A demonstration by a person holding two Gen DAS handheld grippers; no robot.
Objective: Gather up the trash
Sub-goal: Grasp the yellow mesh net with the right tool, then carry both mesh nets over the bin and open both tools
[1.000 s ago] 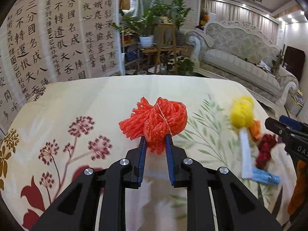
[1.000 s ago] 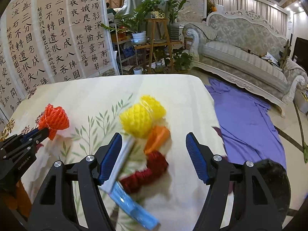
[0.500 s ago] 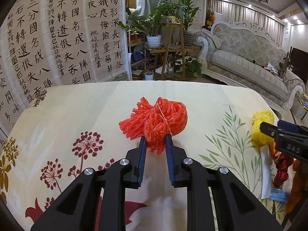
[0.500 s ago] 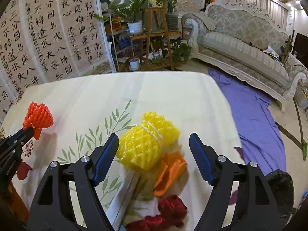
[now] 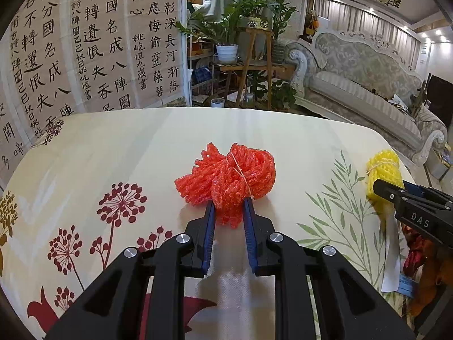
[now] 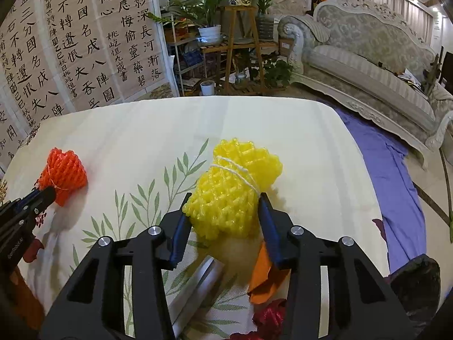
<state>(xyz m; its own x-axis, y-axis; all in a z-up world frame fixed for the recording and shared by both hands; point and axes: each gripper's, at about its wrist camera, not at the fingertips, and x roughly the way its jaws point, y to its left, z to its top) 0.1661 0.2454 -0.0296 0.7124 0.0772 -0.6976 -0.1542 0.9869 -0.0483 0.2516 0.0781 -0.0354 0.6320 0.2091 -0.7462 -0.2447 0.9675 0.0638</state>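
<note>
Your left gripper (image 5: 228,212) angles down over the floral tablecloth (image 5: 113,153), clamped on the red foam net (image 5: 226,175) at frame centre. Your right gripper (image 6: 225,218) tilts down likewise, jaws closing with the yellow foam net (image 6: 235,189) between, pads touching its sides, mid-frame.

Two tied foam nets: one red net (image 5: 229,178) at 12 o'clock, one yellow net (image 6: 235,189). One orange scrap (image 6: 263,280), one white strip (image 6: 198,286), one dark red wad (image 6: 269,317) lie at 6 o'clock.
</note>
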